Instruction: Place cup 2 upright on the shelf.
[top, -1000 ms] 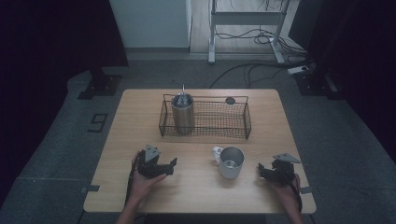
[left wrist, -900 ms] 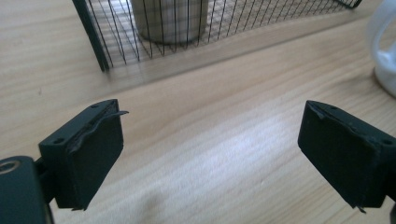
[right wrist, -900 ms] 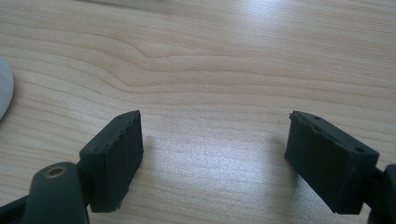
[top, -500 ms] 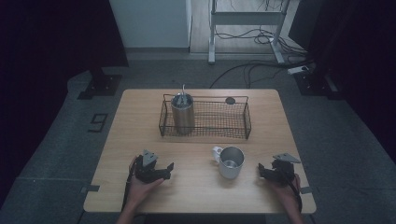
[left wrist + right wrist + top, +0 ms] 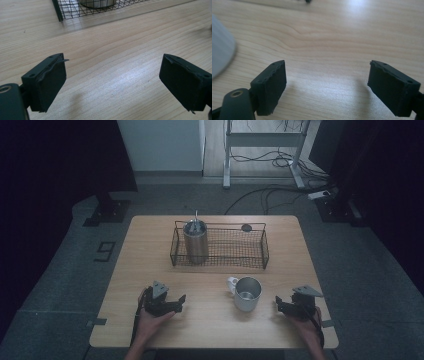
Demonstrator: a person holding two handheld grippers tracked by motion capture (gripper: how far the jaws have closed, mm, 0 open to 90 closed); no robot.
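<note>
You get a dim high view with dark edges; near your grippers' jaws, the table [image 5: 362, 10] shows overhead glare and soft shadows

A single numeral, 9 [image 5: 105, 251], is marked on the grey floor (left of the table [image 5: 150, 245]).

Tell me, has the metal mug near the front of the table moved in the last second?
No. The mug sits in the same spot in front of the wire basket.
</note>
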